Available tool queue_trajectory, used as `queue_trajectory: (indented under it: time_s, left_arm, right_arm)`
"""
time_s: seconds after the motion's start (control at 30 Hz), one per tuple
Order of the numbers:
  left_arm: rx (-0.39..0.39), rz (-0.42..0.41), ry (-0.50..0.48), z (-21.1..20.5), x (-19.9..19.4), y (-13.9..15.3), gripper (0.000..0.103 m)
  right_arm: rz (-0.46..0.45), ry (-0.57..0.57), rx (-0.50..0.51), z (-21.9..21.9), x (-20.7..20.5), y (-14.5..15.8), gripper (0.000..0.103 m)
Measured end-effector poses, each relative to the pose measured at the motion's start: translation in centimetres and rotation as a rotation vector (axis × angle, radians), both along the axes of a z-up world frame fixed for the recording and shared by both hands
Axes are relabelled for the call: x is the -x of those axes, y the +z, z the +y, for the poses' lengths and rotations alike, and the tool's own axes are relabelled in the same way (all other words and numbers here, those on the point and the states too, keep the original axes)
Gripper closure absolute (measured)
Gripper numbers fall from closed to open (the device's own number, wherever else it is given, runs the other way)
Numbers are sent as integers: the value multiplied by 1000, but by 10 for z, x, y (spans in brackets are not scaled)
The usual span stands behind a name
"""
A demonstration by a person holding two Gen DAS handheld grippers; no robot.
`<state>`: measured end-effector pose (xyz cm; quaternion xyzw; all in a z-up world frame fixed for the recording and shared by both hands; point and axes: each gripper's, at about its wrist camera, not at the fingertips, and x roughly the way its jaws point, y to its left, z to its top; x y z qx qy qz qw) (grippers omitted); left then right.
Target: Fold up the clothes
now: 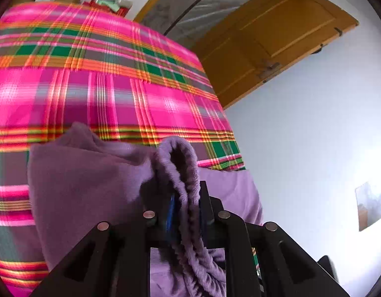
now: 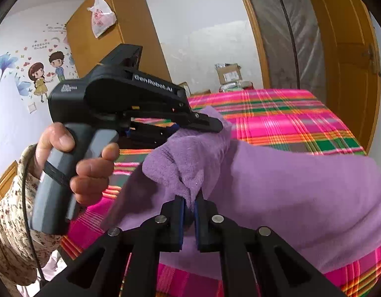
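Two claws each pinch the same purple fleece garment (image 2: pixel 277 180), which hangs lifted above a bed covered in a pink, green and orange checked blanket (image 2: pixel 284 113). The right claw (image 2: pixel 188 219) is clamped on a bunched fold of the fleece, the cloth squeezed between its blue-lined fingers (image 2: pixel 181 220). The left claw (image 1: pixel 186 212) is closed on a gathered, ruffled hem that loops up above its tips and trails down between its fingers. In the right wrist view the left claw (image 2: pixel 210 123) shows from the side, its tip biting a corner of the garment, with a hand (image 2: pixel 76 163) in a flowered sleeve (image 2: pixel 10 225) wrapped round its grey handle. The rest of the fleece drapes down to the blanket. A wooden door (image 1: pixel 272 42) stands beyond the bed
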<state>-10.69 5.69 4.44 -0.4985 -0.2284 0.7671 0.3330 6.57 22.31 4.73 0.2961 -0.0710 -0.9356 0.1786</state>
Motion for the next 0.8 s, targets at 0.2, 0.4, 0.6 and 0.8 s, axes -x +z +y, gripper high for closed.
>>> queue_trajectory:
  time_s: [0.2, 0.4, 0.6, 0.8]
  left_arm:
    - [-13, 7, 25, -9, -3, -1, 80]
    - [-31, 36, 103, -41, -18, 1, 80]
    - [-43, 32, 195, -75, -38, -5, 80]
    - [-41, 18, 250, -95, -64, -16, 80]
  right_arm:
    - [-55, -17, 7, 6, 1, -15, 96]
    - [-109, -24, 50, 16, 1, -29, 94]
    - [-154, -50, 102, 30, -1, -38, 91]
    - [-182, -87, 184, 51, 3, -34, 86]
